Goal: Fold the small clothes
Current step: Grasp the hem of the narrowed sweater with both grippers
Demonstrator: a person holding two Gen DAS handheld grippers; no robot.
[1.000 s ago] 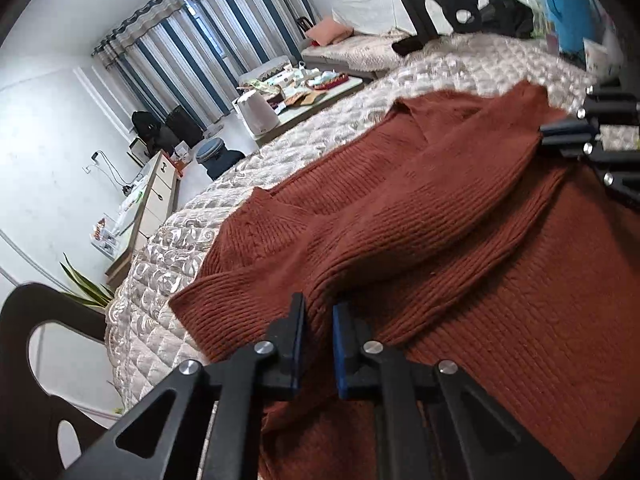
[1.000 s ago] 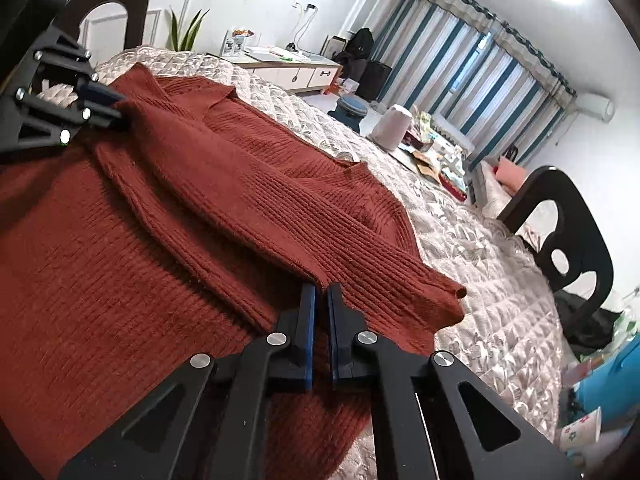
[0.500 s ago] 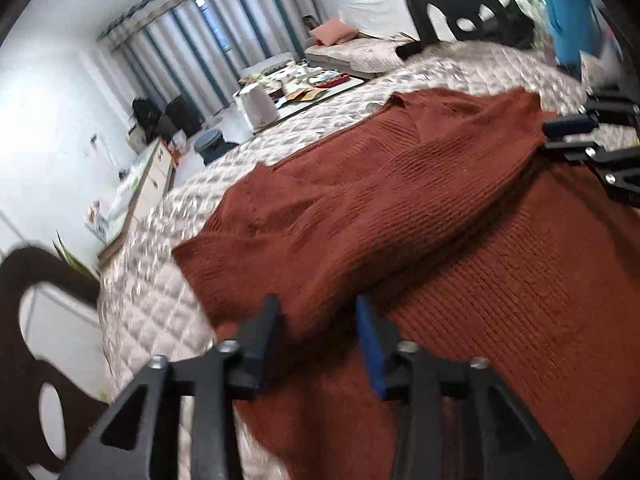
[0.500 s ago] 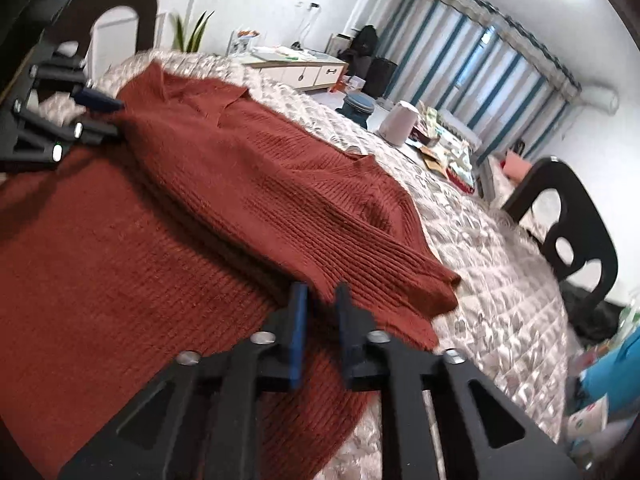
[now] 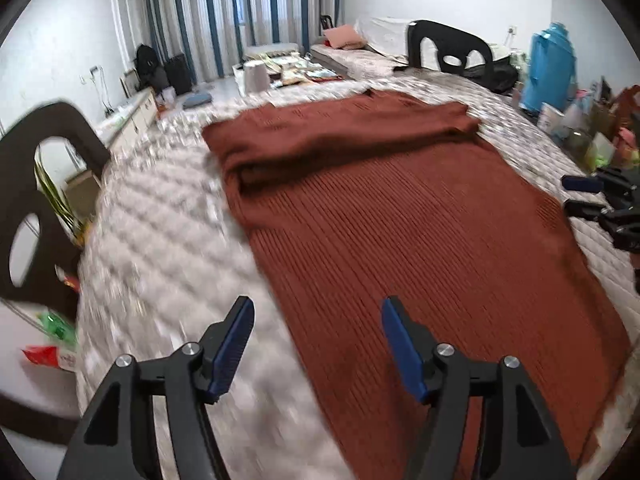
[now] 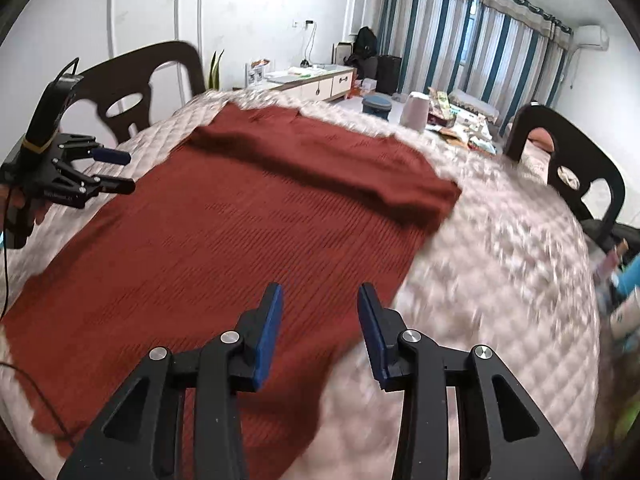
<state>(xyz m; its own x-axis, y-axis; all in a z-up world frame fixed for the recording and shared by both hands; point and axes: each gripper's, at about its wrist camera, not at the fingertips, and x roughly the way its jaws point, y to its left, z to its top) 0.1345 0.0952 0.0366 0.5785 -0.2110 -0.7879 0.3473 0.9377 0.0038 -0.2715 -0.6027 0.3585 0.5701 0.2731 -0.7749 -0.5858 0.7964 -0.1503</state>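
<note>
A rust-red knit sweater (image 5: pixel 420 216) lies flat on a quilted table (image 5: pixel 160 240); it also shows in the right wrist view (image 6: pixel 224 232). Its sleeves lie folded across the far part of the body (image 5: pixel 348 132). My left gripper (image 5: pixel 318 340) is open and empty, raised over the sweater's left edge. My right gripper (image 6: pixel 320 320) is open and empty, raised over the sweater's right edge. Each gripper shows in the other's view: the right one at the right edge (image 5: pixel 600 200), the left one at the left edge (image 6: pixel 80 176).
Dark chairs stand around the table (image 5: pixel 36 184) (image 6: pixel 568 164) (image 5: pixel 448 48). Clutter and a blue container (image 5: pixel 552 68) sit at the table's right side. A low cabinet (image 6: pixel 312 80) and a striped curtain (image 6: pixel 460 40) are behind.
Both grippers have opened, let go of the sweater and pulled back and up. The folded sleeves now lie flat across the sweater's far part.
</note>
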